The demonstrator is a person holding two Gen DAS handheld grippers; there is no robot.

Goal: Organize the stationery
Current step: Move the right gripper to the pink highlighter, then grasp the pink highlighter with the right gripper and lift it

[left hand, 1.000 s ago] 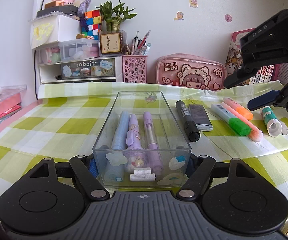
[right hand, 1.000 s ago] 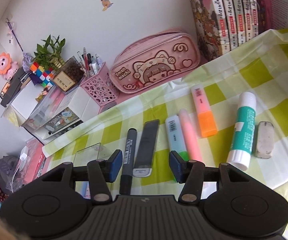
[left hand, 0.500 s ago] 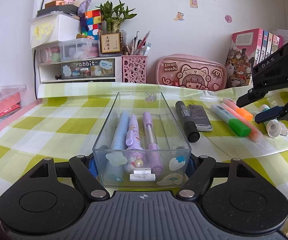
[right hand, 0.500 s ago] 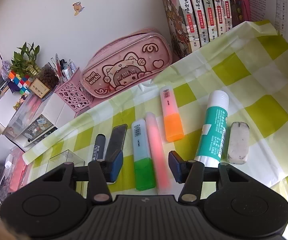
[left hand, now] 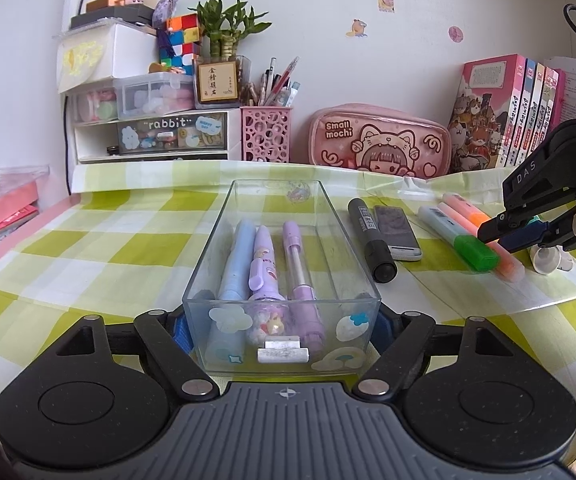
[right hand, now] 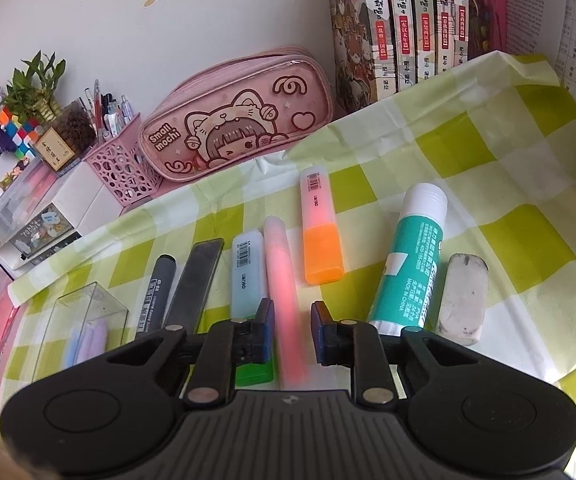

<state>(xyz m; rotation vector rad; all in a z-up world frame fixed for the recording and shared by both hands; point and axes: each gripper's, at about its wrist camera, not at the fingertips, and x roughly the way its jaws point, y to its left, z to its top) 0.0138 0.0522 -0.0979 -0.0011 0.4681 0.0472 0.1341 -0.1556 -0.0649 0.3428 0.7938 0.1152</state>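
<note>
A clear plastic box [left hand: 282,240] holds three pens, blue, lilac and purple. My left gripper [left hand: 282,332] is shut on the box's near end. To the box's right lie a black marker [left hand: 369,240], a dark flat case [left hand: 395,226], a green-capped highlighter [right hand: 248,276], a pink highlighter [right hand: 284,284], an orange highlighter [right hand: 319,232], a glue stick [right hand: 411,256] and an eraser [right hand: 461,300]. My right gripper [right hand: 292,334] is open, its blue pads on either side of the pink highlighter, with small gaps.
A pink pencil pouch [right hand: 236,120], a pink pen cup [left hand: 266,132], a drawer unit [left hand: 152,136] and a row of books [right hand: 419,20] stand along the back wall. The green-checked cloth covers the desk [left hand: 88,248].
My right gripper moved right and down from over the black marker to straddle the pink highlighter, and its jaws narrowed. The left gripper and box have not moved.
</note>
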